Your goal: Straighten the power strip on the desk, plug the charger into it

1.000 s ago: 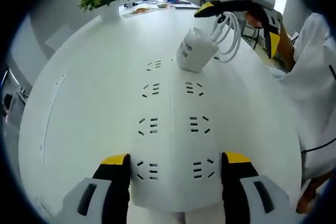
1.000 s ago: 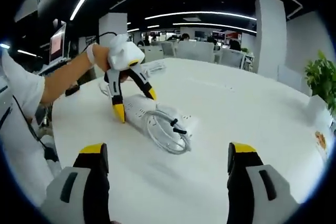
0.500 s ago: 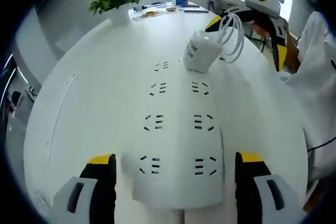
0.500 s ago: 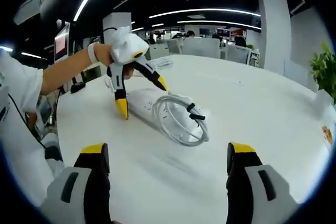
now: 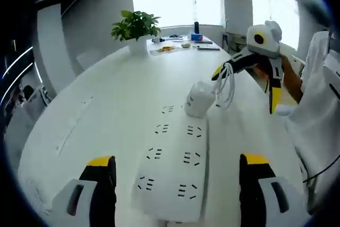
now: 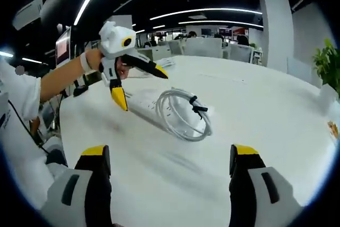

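Note:
A white power strip [image 5: 174, 171] with two rows of sockets lies flat on the white desk [image 5: 95, 115], running away from me. My left gripper [image 5: 178, 162] hovers open above its near end, jaws wide on either side. At the strip's far end a white charger [image 5: 198, 99] rests with its coiled white cable [image 5: 227, 82]. My right gripper [image 5: 244, 89] hangs open just over that coil. In the right gripper view the coil [image 6: 183, 112] lies ahead on the desk, the strip [image 6: 139, 102] partly behind it, and the left gripper [image 6: 139, 85] is open above the strip. The right gripper [image 6: 170, 155] holds nothing.
A potted plant [image 5: 137, 25] and several small items [image 5: 180, 45] sit at the desk's far end. A person's white sleeve [image 5: 319, 110] fills the right side. The person's forearm [image 6: 58, 81] reaches in from the left. Bare desk [image 6: 265, 115] stretches to the right of the coil.
My left gripper's jaws have spread wider than the strip's sides and the gripper has lifted up and back from it. The right gripper has stayed near the coil.

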Available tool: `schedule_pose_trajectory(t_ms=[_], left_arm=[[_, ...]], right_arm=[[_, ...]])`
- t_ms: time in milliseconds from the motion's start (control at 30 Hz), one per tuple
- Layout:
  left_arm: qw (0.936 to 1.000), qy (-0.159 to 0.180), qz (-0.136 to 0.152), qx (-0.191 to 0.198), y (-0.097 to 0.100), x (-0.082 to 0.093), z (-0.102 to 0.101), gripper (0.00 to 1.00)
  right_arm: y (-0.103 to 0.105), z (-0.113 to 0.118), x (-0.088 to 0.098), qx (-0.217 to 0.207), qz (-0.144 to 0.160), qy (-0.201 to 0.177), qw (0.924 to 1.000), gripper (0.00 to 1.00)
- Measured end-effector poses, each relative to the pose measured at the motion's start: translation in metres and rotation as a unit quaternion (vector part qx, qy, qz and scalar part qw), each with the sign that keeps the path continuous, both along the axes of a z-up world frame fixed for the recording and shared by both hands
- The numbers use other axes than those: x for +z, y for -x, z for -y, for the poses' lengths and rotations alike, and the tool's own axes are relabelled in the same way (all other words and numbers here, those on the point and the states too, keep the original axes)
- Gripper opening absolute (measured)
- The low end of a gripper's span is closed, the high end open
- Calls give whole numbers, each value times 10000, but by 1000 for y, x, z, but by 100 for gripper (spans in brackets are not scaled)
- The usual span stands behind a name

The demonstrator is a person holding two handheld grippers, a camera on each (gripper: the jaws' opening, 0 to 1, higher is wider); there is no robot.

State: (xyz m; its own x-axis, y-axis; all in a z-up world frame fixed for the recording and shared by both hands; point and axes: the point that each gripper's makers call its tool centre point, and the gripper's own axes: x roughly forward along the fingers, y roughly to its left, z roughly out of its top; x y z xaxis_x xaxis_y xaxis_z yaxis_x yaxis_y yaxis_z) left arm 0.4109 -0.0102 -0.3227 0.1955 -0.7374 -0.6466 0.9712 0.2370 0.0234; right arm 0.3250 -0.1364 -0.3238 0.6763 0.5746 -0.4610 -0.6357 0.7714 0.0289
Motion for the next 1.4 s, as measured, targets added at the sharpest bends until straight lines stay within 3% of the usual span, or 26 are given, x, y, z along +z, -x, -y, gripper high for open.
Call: schedule_pose_trajectory(t_ms=[267, 367, 467, 533, 733, 833, 1000, 1167, 1400], left_arm=[[9993, 168, 181, 289, 9, 4, -2, 96], [9979, 150, 1, 629, 26, 7, -9, 96], [9965, 421, 181, 696, 47, 22, -9, 96], [9939, 653, 237, 860, 57, 30, -10, 96], [9828, 1187, -137, 1410, 81, 35, -25, 96], [9767, 1209, -113, 1772, 90, 30, -39, 96], [9676, 1627, -173, 1922, 121, 38, -41, 96], [9608, 1736, -73, 2158, 151, 38, -51, 96], [9505, 1879, 57, 2473, 173, 48, -67, 96]], right_arm=[[-1, 0, 5, 10, 75, -75, 9999, 91], [2, -1, 4, 66, 75, 2, 9999, 91], [7, 0, 4, 89, 62, 2, 9999, 91], [8, 1, 6, 71, 88, -15, 9999, 91], [17, -3, 8, 136, 124, -1, 9998, 92], [24, -2, 12, 126, 206, -33, 9997, 92], [36, 6, 18, -19, 314, -15, 9995, 92], [48, 5, 22, -81, 432, 6, 9990, 92], [64, 4, 28, -97, 472, -22, 9988, 92]])
